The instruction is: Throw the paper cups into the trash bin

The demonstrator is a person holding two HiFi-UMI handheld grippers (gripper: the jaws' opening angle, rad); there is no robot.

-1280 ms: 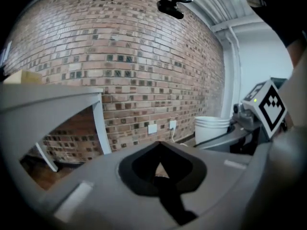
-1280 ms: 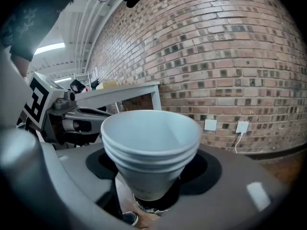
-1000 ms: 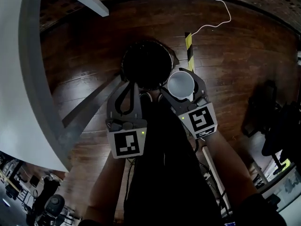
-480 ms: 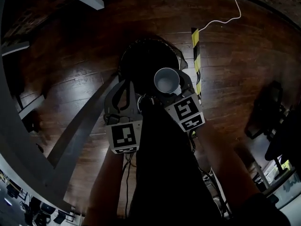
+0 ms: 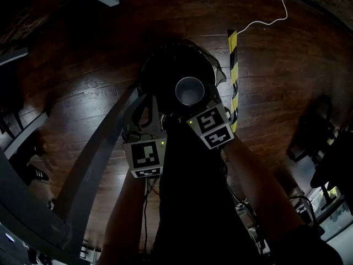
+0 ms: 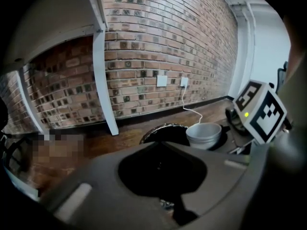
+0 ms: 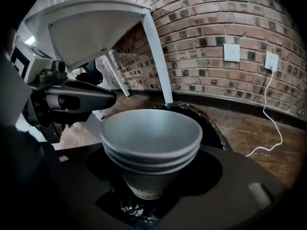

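Note:
A stack of white paper cups (image 5: 190, 90) (image 7: 149, 139) stands upright in my right gripper (image 5: 192, 97), whose jaws are shut around its lower part. The stack hangs over the near right part of the black-lined trash bin (image 5: 154, 65), whose rim (image 7: 213, 126) shows just behind the cups. My left gripper (image 5: 147, 98) is beside it on the left, near the bin's front edge. Its jaws meet at the tips (image 6: 160, 143) with nothing in the loop between them. In the left gripper view the cups (image 6: 204, 134) appear at the right, next to the bin (image 6: 160, 130).
Dark wooden floor all round. A yellow-and-black striped strip (image 5: 234, 65) lies right of the bin, and a white cable (image 5: 273, 12) runs to wall sockets (image 7: 232, 52) on the brick wall. A grey table leg (image 5: 94, 153) slants at the left; a white tabletop (image 7: 96, 25) overhangs.
Both grippers have gone down toward the bin. The cup stack has shifted left from the bin's right rim to over its opening.

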